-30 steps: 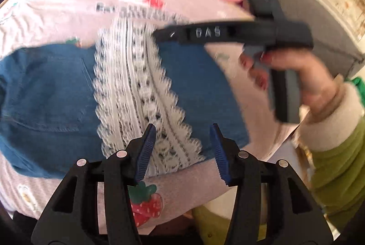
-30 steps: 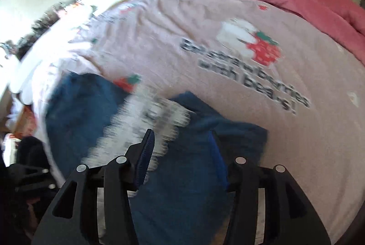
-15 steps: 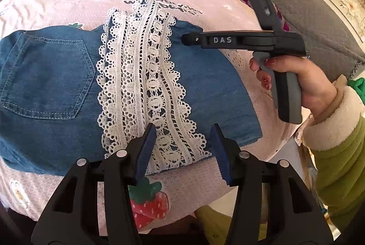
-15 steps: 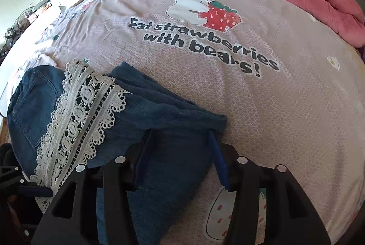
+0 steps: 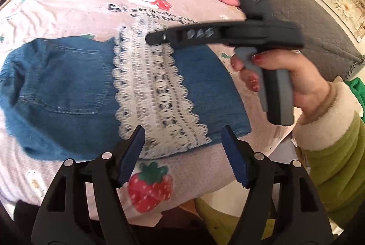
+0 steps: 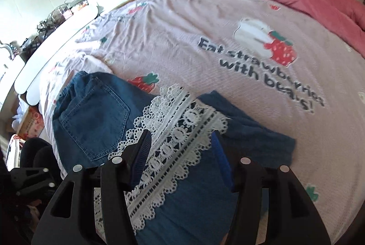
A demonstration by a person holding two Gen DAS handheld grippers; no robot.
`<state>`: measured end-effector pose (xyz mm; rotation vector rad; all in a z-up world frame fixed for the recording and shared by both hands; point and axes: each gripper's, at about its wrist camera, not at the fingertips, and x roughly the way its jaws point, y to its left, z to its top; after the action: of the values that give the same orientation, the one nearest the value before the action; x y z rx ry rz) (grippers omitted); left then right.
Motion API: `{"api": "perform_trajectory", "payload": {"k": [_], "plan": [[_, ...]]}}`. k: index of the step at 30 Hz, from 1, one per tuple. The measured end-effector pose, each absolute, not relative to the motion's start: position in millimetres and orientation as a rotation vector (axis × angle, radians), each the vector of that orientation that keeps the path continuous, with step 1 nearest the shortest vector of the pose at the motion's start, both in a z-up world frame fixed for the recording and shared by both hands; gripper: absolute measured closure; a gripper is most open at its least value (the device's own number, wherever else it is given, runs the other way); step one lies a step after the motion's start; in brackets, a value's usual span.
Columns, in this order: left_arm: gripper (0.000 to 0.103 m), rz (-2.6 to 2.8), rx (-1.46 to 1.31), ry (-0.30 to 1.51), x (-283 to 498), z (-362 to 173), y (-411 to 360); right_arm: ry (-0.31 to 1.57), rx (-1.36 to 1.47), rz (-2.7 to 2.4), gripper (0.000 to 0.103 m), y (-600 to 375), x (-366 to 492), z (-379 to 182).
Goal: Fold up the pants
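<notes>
Since half a second ago the right hand-held gripper [image 6: 180,149] has shifted over the lace band [image 6: 173,142]; both spread, empty; left hand-held gripper [image 5: 182,153] hovers near the hem; pants [image 5: 68,89] folded, probably flat, on bed [image 6: 205,23]; pinch both layers squarely.

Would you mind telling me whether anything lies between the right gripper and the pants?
Nothing visible does. The right gripper hangs open directly over the pants, above their lace band, with no other item between. The left gripper is also open, nearer the bed's edge.
</notes>
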<state>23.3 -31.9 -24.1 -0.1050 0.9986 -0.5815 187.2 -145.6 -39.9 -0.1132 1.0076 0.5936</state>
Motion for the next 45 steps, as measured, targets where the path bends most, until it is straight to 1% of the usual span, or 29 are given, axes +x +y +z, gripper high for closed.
{"api": "perform_trajectory", "payload": {"k": [4,8,11,12,13,17,19,24,30,37,45], "plan": [[0.036,-0.544,-0.11,0.983,21.1,-17.4,-15.7,1.089,-0.129,0.556,0.048,-134.5,198.2,-64.7],[0.031,-0.494,-0.129,0.964,23.8,-10.4,2.6,1.094,-0.115,0.559,0.046,-134.2,196.3,-59.5],[0.027,-0.452,-0.134,0.943,26.1,-4.2,16.9,1.058,-0.073,0.568,0.041,-142.6,192.8,-38.4],[0.025,-0.439,-0.137,0.934,26.0,-1.7,22.0,1.031,-0.064,0.576,0.036,-144.3,190.4,-28.5],[0.024,-0.419,-0.138,0.922,25.9,1.8,29.0,0.997,-0.055,0.581,0.034,-146.2,187.1,-16.7],[0.013,-0.36,-0.171,0.887,25.8,11.7,55.2,0.933,-0.055,0.617,0.025,-138.3,179.4,11.6],[0.01,-0.329,-0.194,0.874,27.1,15.1,69.6,0.912,-0.087,0.63,0.021,-127.0,176.8,19.2],[0.01,-0.216,-0.204,0.853,22.6,20.9,107.3,0.901,-0.128,0.677,0.015,-96.9,176.4,24.8],[0.01,-0.166,-0.261,0.867,19.0,16.7,137.2,0.914,-0.182,0.727,0.013,-52.7,179.2,25.5],[0.01,-0.186,-0.354,0.919,23.3,-7.6,148.1,0.964,-0.232,0.803,0.012,-4.5,190.6,15.6],[0.01,-0.241,-0.453,0.978,32.9,-39.3,142.2,1.059,-0.305,0.86,0.012,44.8,205.4,-13.0]]}}
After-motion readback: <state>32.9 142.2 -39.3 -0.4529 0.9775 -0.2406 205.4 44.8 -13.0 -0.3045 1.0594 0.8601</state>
